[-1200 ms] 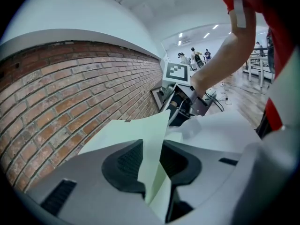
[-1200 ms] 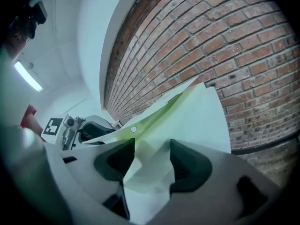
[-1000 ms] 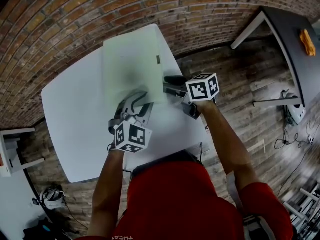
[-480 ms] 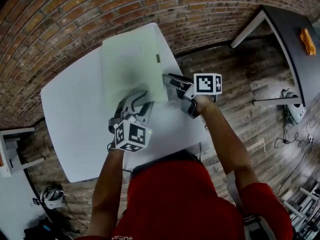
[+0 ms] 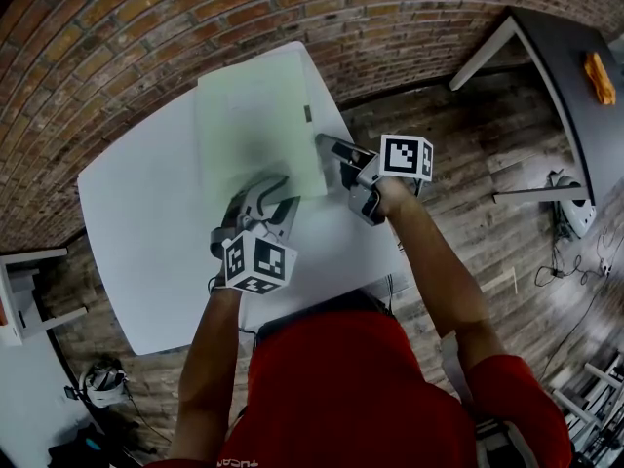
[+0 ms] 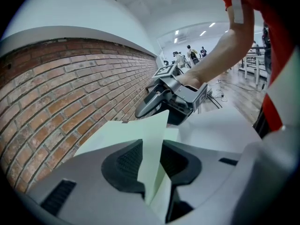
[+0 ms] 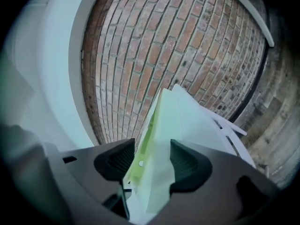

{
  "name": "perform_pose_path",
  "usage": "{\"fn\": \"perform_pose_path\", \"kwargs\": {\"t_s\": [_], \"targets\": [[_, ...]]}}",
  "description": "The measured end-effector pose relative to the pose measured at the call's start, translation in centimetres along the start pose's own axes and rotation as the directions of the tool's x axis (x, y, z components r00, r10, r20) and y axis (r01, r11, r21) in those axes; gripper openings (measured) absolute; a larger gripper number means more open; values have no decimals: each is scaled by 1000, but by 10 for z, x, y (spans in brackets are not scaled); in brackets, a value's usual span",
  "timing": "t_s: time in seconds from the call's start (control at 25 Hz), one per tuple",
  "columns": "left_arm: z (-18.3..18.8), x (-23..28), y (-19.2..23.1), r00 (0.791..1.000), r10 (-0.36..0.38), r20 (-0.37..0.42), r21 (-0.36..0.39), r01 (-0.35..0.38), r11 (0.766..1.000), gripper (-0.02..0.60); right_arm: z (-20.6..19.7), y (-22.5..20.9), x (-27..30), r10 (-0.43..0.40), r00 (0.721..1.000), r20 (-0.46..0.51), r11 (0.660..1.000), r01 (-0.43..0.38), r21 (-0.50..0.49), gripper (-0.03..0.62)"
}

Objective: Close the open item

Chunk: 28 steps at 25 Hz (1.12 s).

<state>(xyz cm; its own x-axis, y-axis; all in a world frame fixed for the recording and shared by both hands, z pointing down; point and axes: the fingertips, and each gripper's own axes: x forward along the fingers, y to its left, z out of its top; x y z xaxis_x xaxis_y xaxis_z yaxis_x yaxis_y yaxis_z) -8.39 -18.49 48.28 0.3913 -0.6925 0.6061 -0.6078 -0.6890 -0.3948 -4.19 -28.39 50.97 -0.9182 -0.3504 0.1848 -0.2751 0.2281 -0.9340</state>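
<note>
Notably thin, flat, pale-green folder (image 5: 258, 125).

Folder (image 5: 255, 115) lies on the tabletop (image 5: 136, 232), brick wall (image 5: 146, 27) behind it. My left gripper (image 5: 271, 193) has its near edge, my right gripper (image 5: 327, 145) its right edge.

A white table (image 5: 136, 222) fills the middle of the head view. A brick wall (image 5: 117, 27) curves from 9 to 1 o'clock, with wooden floor (image 5: 468, 154) at 3. At 2 o'clock a dark table (image 5: 561, 57) bears an orange object (image 5: 600, 81). Cables (image 5: 575, 261) lie at 4.
</note>
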Motion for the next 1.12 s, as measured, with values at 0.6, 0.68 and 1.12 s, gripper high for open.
{"fn": "perform_pose_path", "kwargs": {"t_s": [0.6, 0.68, 1.12], "targets": [[2, 12, -10, 992, -81, -97, 106, 91, 990, 112, -7, 7, 10, -16, 998, -69, 996, 10, -91, 221], [0, 13, -12, 989, -96, -109, 118, 109, 987, 112, -8, 7, 11, -34, 996, -79, 993, 25, -119, 221], [2, 17, -16, 979, -164, -123, 117, 179, 977, 112, -10, 5, 13, -101, 990, -102, 975, 78, -210, 221]]}}
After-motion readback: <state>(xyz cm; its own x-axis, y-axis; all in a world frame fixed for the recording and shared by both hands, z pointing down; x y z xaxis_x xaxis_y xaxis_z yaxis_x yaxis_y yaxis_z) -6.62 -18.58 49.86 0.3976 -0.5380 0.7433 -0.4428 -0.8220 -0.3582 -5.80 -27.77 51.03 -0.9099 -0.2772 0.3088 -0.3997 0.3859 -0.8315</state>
